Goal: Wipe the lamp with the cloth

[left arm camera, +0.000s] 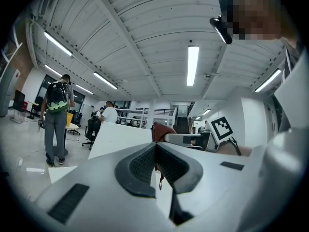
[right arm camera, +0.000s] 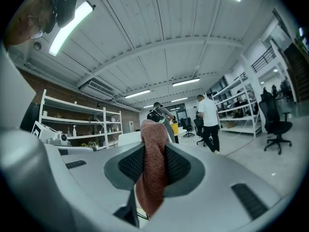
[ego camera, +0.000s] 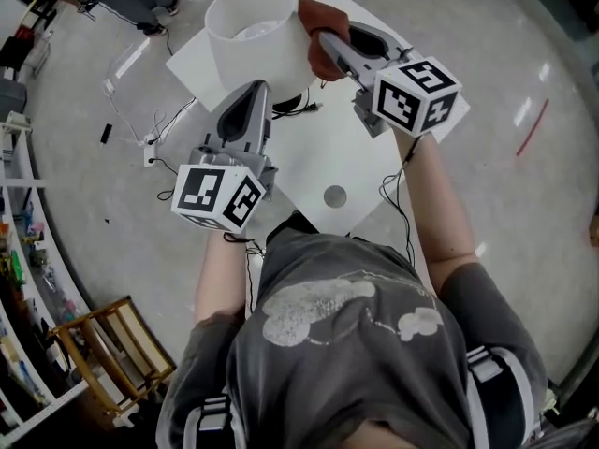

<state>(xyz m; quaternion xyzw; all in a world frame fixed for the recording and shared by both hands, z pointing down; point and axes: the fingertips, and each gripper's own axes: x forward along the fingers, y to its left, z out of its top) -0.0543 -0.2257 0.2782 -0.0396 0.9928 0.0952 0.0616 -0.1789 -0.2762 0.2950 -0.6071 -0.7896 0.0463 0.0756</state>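
Your right gripper [ego camera: 324, 47] has its jaws clamped on the rust-brown cloth [ego camera: 325, 21]. The cloth bunches against the right side of the lamp [ego camera: 251, 40], whose white drum shade is open at the top. The lamp stands by the far edge of the white surface [ego camera: 318, 157]. Your left gripper [ego camera: 255, 90] sits just beside the shade's near side, jaws closed tip to tip. Cables [ego camera: 150, 131] trail over the pale, glossy floor [ego camera: 103, 204]. A wooden rack [ego camera: 103, 344] stands to your left.
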